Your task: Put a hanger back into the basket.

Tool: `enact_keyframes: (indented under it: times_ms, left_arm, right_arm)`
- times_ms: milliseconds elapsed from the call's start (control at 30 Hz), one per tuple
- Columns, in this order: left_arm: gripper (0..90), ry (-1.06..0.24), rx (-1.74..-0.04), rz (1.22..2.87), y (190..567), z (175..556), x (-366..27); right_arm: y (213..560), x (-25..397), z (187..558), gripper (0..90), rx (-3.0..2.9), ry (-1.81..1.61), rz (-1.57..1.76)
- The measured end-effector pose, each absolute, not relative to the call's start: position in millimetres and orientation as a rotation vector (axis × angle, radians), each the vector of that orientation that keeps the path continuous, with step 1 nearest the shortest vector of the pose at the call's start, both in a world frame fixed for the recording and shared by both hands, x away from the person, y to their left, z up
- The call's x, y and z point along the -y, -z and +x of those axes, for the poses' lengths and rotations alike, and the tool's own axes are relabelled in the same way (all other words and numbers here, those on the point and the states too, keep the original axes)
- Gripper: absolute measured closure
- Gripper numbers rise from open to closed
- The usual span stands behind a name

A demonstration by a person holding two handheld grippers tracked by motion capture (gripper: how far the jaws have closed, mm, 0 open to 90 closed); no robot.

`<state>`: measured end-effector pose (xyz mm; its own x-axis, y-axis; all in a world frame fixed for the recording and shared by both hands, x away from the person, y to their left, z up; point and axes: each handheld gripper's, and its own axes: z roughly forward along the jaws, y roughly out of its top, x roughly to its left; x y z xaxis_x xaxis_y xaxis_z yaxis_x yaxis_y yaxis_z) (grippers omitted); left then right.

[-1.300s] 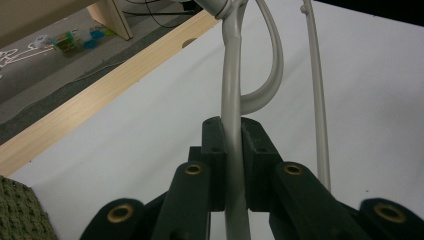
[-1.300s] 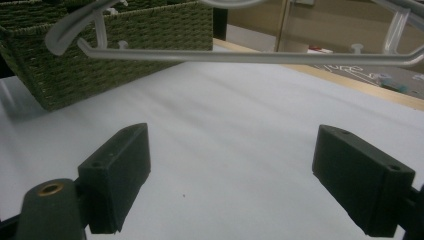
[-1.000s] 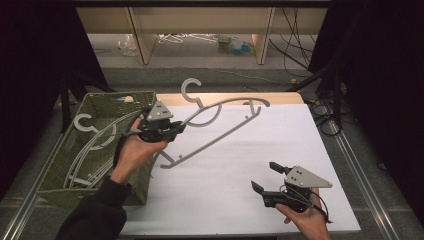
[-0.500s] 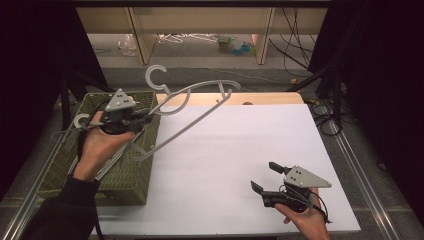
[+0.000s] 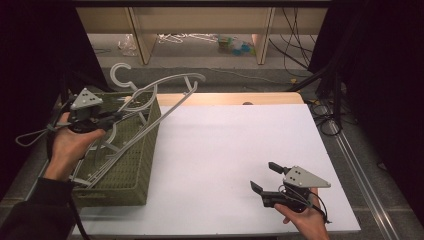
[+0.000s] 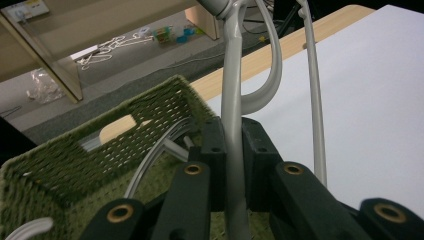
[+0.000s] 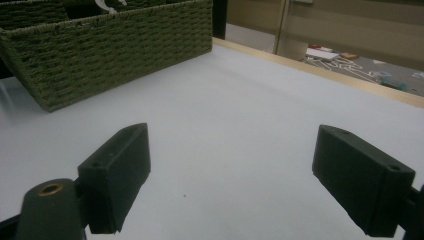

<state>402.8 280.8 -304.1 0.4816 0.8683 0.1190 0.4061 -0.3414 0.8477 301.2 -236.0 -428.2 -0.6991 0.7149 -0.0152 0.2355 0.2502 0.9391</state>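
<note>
Grey plastic hanger point(image 5: 150, 97) sits clamped in your left gripper point(image 5: 107, 119), whose jaws are closed tight on one of its bars, as the left gripper view confirms point(image 6: 231, 150). At the left of the high view, the hanger stands tilted over the green woven basket point(image 5: 142, 150), its hook at the upper left above the far rim and its long bar sloping down toward the basket's inside. Other hangers point(image 5: 95, 162) already lie in the basket, so judge the stowing as well advanced: this hanger is over the basket but not yet lowered or released. Remaining steps, as far as can be judged: lower it in, then open the jaws. Your right gripper point(image 5: 264, 186) rests at the lower right of the white table point(image 5: 235, 135), jaws wide apart and holding nothing; the right gripper view shows bare table between them. How many hangers the basket holds cannot be counted, since they overlap. Whether the held hanger's lower end touches the basket cannot be told.
</note>
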Motion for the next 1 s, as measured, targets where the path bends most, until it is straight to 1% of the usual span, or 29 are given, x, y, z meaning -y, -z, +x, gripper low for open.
enact_keyframes:
  times_ms: [133,233,600,1000]
  left_arm:
    - [81.6,-0.766,-1.086,1.945,305,403,-296]
    - [81.7,-0.769,-1.114,1.917,307,403,-306]
    - [81.6,-0.808,-1.154,1.915,312,398,-340]
    - [81.6,-0.841,-1.217,1.9,325,393,-370]
  right_arm:
    - [428,236,301,16.5,-2.086,-1.45,0.864]
    - [428,236,301,16.6,-2.089,-1.447,0.867]
    - [429,236,302,16.5,-2.085,-1.448,0.869]
    - [429,236,302,16.5,-2.08,-1.452,0.88]
